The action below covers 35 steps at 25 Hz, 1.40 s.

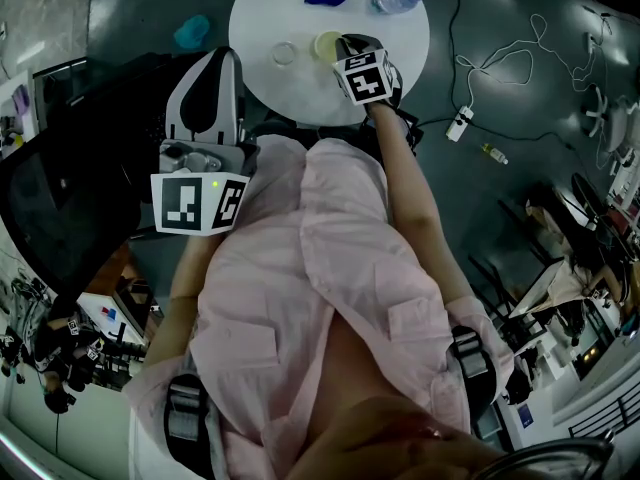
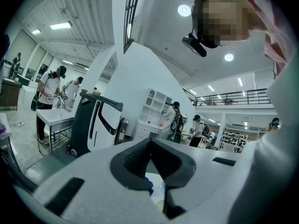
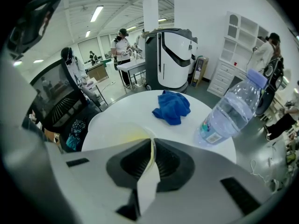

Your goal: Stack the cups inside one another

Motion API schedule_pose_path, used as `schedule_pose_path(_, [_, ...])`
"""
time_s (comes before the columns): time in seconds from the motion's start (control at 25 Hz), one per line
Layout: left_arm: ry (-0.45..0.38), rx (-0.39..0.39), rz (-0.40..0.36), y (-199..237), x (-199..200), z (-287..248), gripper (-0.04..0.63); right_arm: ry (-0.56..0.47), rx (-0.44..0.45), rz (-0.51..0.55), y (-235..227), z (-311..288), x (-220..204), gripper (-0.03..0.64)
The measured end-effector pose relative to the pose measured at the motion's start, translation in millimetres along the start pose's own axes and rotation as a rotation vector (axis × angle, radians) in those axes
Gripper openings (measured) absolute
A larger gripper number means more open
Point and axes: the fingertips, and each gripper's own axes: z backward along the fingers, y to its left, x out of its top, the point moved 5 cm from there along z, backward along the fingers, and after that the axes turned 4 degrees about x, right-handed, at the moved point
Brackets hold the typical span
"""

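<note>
Head camera steeply down on round bench (image 1: 270, 13), right tool (image 3: 152, 148) camera close over same bench, left tool (image 2: 150, 146) camera level across room.

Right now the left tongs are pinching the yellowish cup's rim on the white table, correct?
No, it is the right tongs pinching the yellowish cup's rim on the white table; the right gripper view shows it. The left tongs are shut, empty.

Smooth matt white tabletop (image 3: 135, 104). Soft crumpled blue cloth (image 3: 172, 107). Glossy clear plastic bottle (image 3: 231, 111). Thin translucent plastic yellowish cup (image 1: 325, 46). Transparent plastic clear cup (image 1: 284, 54).
</note>
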Motion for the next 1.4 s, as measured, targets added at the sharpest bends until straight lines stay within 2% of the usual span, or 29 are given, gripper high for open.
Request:
schedule_pose_path(0.8, [0.006, -0.012, 0.005, -1.0, -2.7, -1.7, 0.018, -0.019, 0.000, 0.054, 3.9, -0.2, 2.4, 0.040])
schedule_pose_path(0.96, [0.008, -0.009, 0.007, -0.2, -3.2, -1.7, 0.018, -0.024, 0.005, 0.052, 3.9, -1.2, 3.4, 0.120])
schedule_pose_path(1.4, [0.010, -0.006, 0.011, 1.4, -1.9, -4.8, 0.018, -0.043, 0.004, 0.041, 2.5, -2.3, 8.0, 0.174])
